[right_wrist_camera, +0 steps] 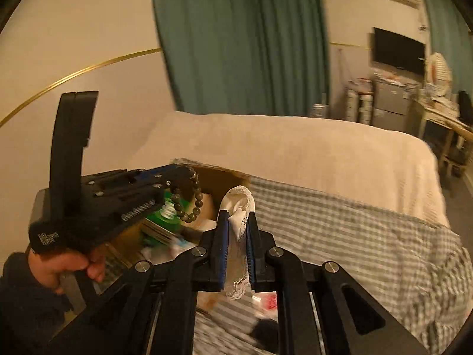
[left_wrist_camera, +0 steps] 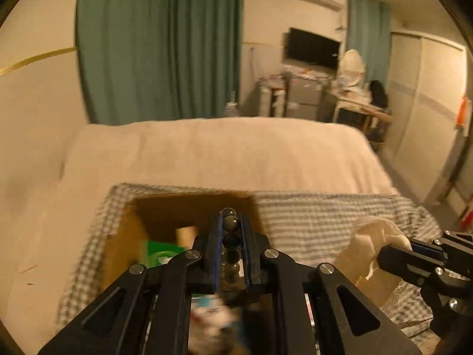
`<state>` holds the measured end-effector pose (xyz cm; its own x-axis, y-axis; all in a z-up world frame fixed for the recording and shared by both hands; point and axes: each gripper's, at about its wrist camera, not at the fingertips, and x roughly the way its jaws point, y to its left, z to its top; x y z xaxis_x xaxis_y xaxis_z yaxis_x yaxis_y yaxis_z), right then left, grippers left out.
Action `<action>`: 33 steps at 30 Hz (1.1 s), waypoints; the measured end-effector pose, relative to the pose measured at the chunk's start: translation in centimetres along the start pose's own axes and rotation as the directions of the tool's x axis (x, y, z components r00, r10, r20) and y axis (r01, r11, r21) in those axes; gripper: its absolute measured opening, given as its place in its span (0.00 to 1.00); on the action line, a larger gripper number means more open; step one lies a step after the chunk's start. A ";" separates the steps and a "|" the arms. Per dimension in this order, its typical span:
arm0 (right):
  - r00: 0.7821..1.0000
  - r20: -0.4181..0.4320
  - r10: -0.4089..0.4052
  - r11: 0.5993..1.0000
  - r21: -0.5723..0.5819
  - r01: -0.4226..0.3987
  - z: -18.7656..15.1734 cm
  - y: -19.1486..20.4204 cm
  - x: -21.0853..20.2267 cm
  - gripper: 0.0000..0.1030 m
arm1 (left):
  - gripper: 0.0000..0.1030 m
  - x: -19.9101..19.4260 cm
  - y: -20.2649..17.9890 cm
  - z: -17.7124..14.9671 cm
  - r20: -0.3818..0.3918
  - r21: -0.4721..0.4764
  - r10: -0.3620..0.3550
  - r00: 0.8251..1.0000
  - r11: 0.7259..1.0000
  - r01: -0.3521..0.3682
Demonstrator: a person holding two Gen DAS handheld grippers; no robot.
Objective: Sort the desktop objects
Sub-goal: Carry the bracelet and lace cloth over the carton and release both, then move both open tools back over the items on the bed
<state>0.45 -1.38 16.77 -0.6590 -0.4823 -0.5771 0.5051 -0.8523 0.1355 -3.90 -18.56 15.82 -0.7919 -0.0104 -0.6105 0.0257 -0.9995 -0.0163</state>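
The left hand-held gripper [left_wrist_camera: 231, 230] was clamped on a bead bracelet [left_wrist_camera: 230, 236], the loop dangling above the open cardboard box [left_wrist_camera: 124, 236]; a slack pinch could have dropped the beads outside it. The right hand-held gripper [right_wrist_camera: 238, 230] pinched a white lace cloth [right_wrist_camera: 238, 207] over the checked sheet [right_wrist_camera: 340, 222] on the bed [right_wrist_camera: 295, 148]; the limp lace might have slid free or snagged. Writing on the left tool's black band [right_wrist_camera: 48, 238] was too blurred to read.
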 end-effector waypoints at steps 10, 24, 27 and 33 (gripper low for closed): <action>0.989 -0.142 0.049 0.998 -0.021 -0.052 -0.7 4.9 7.6 0.60 | 0.59 5.4 2.6 -4.9 -0.175 0.020 0.135 0.975 0.991 -0.133; 0.957 -0.174 -0.230 0.964 0.092 0.249 -10.4 -13.5 1.5 0.61 | 1.00 2.7 -11.8 -5.9 -0.066 0.135 -0.051 0.997 0.989 0.059; 0.925 -0.253 -0.283 0.941 0.112 0.319 -14.4 -17.7 1.9 0.61 | 1.00 4.1 -17.4 -7.8 -0.109 0.178 -0.125 0.986 0.974 0.143; 0.905 -0.366 -0.217 0.913 0.252 0.321 -22.3 -21.8 2.0 0.61 | 1.00 10.5 -22.8 -15.5 -0.349 0.239 -0.038 0.936 0.963 0.128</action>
<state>0.50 20.73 -5.31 -0.5023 -0.1777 -0.8462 0.1091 -0.9839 0.1419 -3.34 4.52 -2.50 -0.5295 0.0379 -0.8475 -0.2222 -0.9703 0.0954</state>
